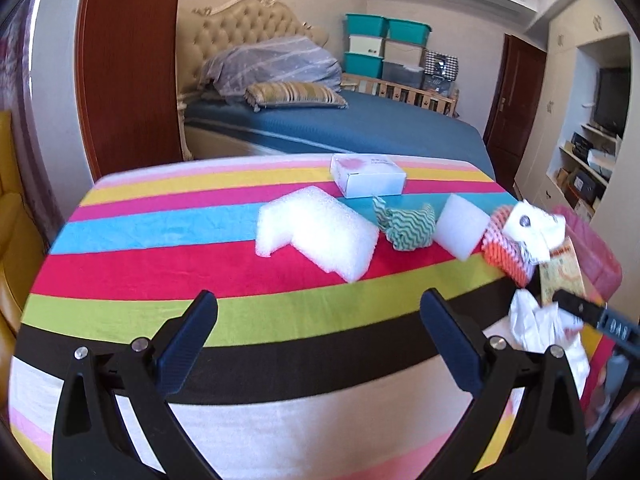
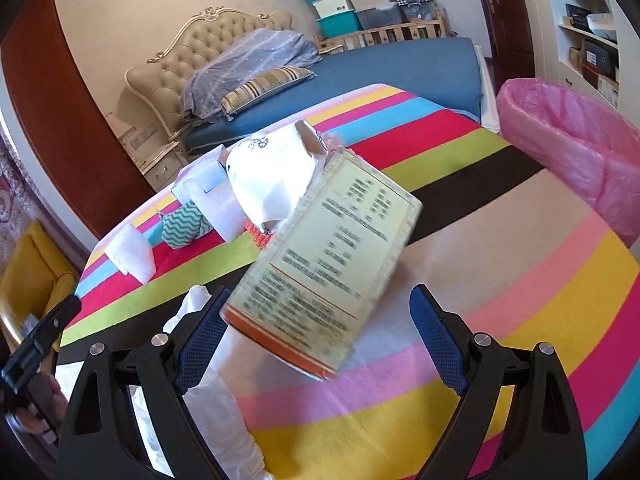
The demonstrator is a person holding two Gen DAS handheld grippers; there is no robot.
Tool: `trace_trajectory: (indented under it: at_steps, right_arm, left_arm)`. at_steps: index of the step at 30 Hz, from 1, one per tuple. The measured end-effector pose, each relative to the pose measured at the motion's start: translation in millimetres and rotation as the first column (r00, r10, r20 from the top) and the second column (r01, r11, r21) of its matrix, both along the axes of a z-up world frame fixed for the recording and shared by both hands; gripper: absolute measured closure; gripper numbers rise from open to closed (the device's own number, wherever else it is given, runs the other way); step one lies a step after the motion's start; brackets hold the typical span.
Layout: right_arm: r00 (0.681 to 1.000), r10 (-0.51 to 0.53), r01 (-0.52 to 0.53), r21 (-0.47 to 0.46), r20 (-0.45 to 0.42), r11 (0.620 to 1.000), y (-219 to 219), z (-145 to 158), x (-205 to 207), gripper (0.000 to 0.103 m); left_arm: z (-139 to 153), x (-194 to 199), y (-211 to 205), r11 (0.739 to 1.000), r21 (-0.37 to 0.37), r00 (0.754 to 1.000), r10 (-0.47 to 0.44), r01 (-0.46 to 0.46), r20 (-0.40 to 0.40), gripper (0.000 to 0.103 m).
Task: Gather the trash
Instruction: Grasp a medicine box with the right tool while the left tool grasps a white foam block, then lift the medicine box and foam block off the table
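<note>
1. Right wrist view: a yellow printed carton (image 2: 328,256) lies tilted on the striped table (image 2: 520,280), between the spread fingers of the right tongs (image 2: 316,340), ungripped.
2. Crumpled white paper (image 2: 208,392) sits against the left finger.
3. Foam blocks (image 1: 316,232), a zigzag cloth (image 1: 404,224), a white box (image 1: 368,176) and an orange cloth (image 1: 504,252) remain uncollected.
4. The left tongs (image 1: 320,340) hover open and empty, near the foam.
5. The pink-lined bin (image 2: 568,148) stands beside the table; the job appears barely begun.

Striped cloth (image 1: 160,256) over table | bed (image 1: 360,128) behind — tufted headboard (image 1: 240,28), striped pillow (image 1: 294,94) | teal storage boxes (image 1: 384,40) stacked at wall | television (image 1: 612,98) on shelf
</note>
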State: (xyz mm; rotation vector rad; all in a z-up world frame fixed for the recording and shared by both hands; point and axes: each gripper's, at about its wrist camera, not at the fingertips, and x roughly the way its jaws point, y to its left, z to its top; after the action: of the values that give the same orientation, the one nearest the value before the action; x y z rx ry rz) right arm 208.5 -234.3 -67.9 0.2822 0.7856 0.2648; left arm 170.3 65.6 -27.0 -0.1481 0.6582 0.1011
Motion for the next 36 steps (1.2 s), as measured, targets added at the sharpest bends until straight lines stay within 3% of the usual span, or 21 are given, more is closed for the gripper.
trace_trajectory:
  at_steps: [1,6,15,16,18,20,23,30,36]
  right_arm:
    - [1.000,0.026,-0.026,0.017,0.014,1.000,0.2,-0.3,-0.3,0.038]
    - [0.998,0.028,-0.027,-0.009,0.055,1.000,-4.8,2.7,-8.8,0.043]
    - [0.988,0.029,-0.017,-0.076,0.154,0.997,-24.6,18.1,-32.7,0.045]
    - [0.986,0.033,-0.019,-0.083,0.161,0.996,-25.8,19.4,-34.2,0.045]
    - [0.983,0.039,-0.021,-0.101,0.178,0.995,-27.7,22.2,-37.7,0.046]
    - [0.981,0.044,-0.023,-0.115,0.191,0.993,-28.6,24.6,-40.6,0.046]
    - [0.977,0.056,-0.029,-0.133,0.207,0.991,-30.2,26.7,-44.9,0.046]
    - [0.977,0.087,-0.060,-0.141,0.193,0.988,-42.6,23.4,-59.9,0.046]
    - [0.986,0.091,-0.067,-0.172,0.140,0.983,-56.9,16.8,-70.8,0.045]
  left_arm:
    - [0.4,4.4,-0.3,1.000,-0.018,1.000,0.005,-0.005,-0.005,0.005]
    - [-5.3,35.5,-8.3,0.995,-0.084,0.997,0.048,-0.052,-0.052,0.005]
    - [-16.2,95.8,-25.8,0.979,0.002,0.975,0.201,-0.202,-0.093,0.005]
    - [-18.3,101.9,-26.6,0.979,0.004,0.974,0.203,-0.203,-0.103,0.006]
    - [-22.5,110.3,-26.3,0.980,-0.002,0.973,0.197,-0.199,-0.123,0.019]
    - [-28.9,114.4,-27.6,0.985,-0.026,0.974,0.162,-0.169,-0.160,0.054]
    - [-31.7,103.7,-33.0,0.992,-0.008,0.982,0.125,-0.127,-0.140,0.062]
    - [-13.0,49.2,-67.0,0.997,0.034,0.998,-0.062,0.063,-0.018,0.065]
    - [-17.2,18.6,-93.2,0.979,0.024,0.979,-0.202,0.203,-0.033,0.065]
